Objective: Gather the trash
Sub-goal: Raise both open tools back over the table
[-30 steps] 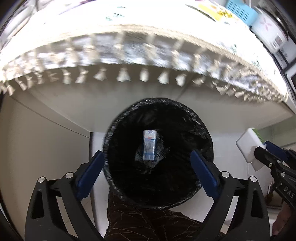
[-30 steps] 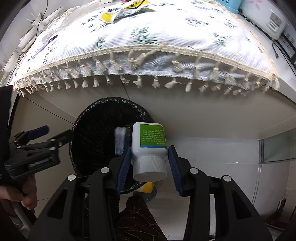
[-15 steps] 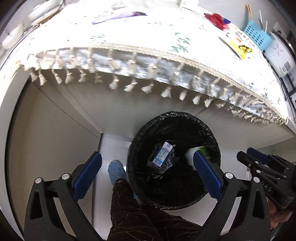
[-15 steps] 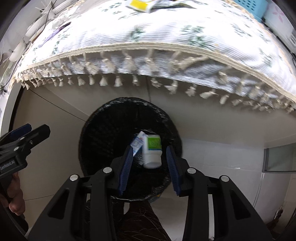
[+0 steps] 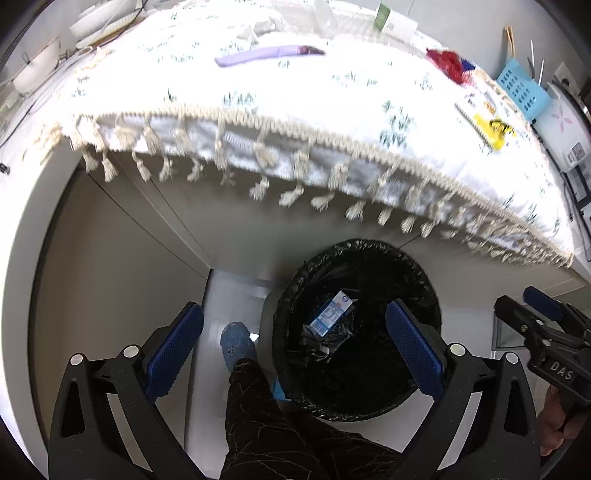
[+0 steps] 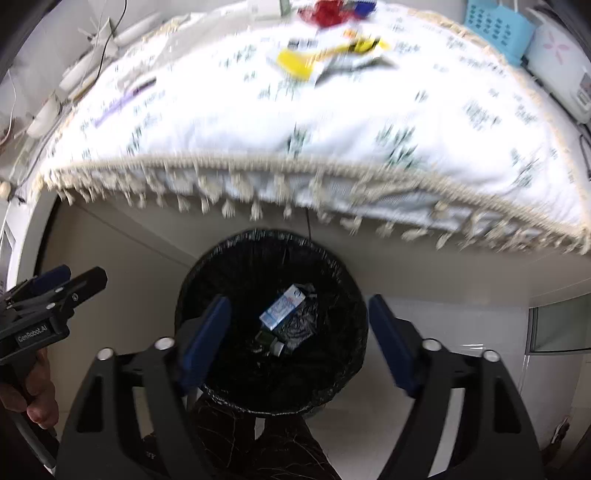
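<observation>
Right gripper (image 6: 299, 332): jaws just opened wide, nothing between them.
Left gripper (image 5: 295, 347): wide open, empty.
Risk: bumping the bin (image 6: 207, 280) at 12 o'clock could tip it.

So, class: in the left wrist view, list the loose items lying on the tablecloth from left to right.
purple wrapper → green and white box → red wrapper → yellow packet → blue basket
</observation>
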`<state>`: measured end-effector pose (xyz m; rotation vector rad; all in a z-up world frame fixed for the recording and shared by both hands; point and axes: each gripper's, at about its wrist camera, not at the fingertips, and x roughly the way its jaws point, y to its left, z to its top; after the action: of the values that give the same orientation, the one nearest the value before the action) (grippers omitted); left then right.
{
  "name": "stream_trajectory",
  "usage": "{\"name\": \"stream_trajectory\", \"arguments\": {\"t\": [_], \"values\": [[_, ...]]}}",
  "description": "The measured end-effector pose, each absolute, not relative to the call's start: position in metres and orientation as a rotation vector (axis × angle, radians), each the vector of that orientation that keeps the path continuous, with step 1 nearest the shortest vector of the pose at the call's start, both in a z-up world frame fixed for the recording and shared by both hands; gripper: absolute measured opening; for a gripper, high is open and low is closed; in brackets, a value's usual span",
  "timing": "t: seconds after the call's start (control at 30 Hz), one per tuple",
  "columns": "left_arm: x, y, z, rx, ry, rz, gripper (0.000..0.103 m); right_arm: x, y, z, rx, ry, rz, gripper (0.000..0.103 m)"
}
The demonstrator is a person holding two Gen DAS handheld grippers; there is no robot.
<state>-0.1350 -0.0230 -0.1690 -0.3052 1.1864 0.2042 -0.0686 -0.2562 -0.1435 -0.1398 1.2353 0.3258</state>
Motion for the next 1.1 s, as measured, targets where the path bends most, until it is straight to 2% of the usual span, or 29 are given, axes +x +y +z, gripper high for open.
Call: {"name": "stream_trajectory", "arguments": {"t": [0.1, 0.53, 1.1], "values": [[-0.131, -0.018, -0.152, -0.298, 1.17, 0.203, 0.097, -0.063, -0.257, -0.124, -0.137, 1.206, 0.317, 0.086], [-0.094, 0.007, -0.089, -0.275, 1.111, 0.205, 0.097, -0.032, -0.243, -0.07, -0.131, 1.119, 0.297, 0.087], [-0.02, 0.065, -0.07, -0.265, 1.094, 0.213, 0.097, 0.029, -0.226, -0.057, -0.093, 1.128, 0.203, 0.087]]}}
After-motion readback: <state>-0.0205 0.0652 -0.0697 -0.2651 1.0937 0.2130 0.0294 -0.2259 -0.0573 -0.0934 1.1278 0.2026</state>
